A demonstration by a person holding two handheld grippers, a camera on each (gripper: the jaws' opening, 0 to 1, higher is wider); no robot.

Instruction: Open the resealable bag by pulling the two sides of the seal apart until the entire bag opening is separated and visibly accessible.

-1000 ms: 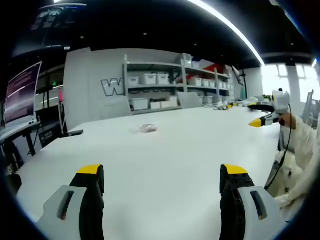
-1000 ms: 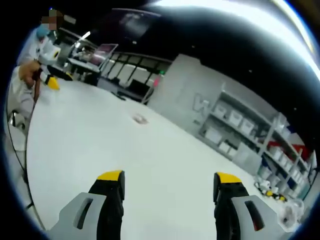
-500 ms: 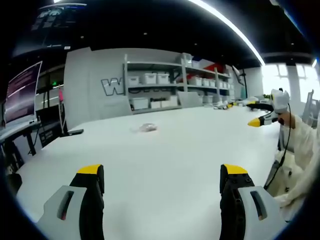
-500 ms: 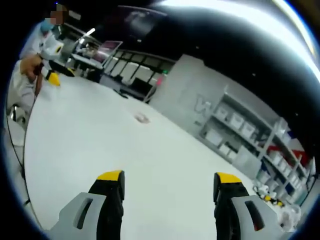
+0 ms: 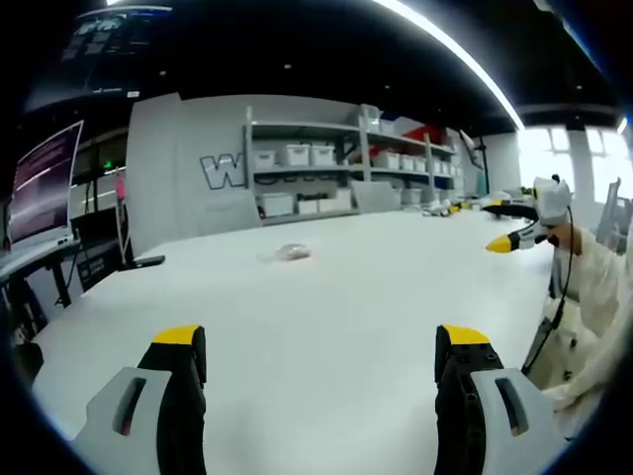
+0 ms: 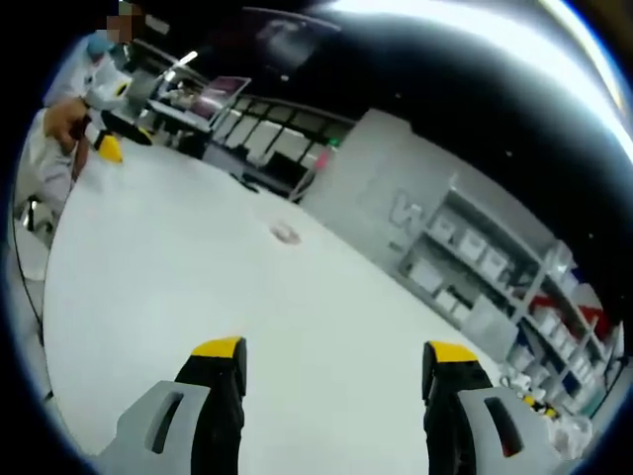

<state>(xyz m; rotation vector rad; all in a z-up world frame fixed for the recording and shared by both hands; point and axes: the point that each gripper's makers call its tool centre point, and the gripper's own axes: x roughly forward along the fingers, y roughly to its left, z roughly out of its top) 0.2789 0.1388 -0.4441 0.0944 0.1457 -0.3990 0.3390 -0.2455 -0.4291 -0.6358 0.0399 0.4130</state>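
Observation:
A small clear resealable bag (image 5: 287, 254) lies flat far out on the white table (image 5: 326, 297), well beyond my left gripper (image 5: 321, 341). That gripper is open, its yellow-tipped jaws wide apart with nothing between them. In the right gripper view the same bag (image 6: 286, 233) is a small pale patch, far ahead of my right gripper (image 6: 336, 351), which is also open and holds nothing. A person in white holds each gripper: the right gripper (image 5: 516, 239) shows at the right edge of the left gripper view, and the left gripper (image 6: 107, 146) shows at the upper left of the right gripper view.
Shelves with white bins (image 5: 316, 178) line the grey wall behind the table. A monitor (image 5: 42, 183) stands at the left, and a small dark object (image 5: 148, 262) lies near the table's far left edge. More yellow-tipped tools (image 5: 450, 208) lie at the far right.
The right gripper view has shifted a little, so its camera moved slightly. In the left gripper view the right gripper's yellow tip has crept leftward. The bag lies where it was.

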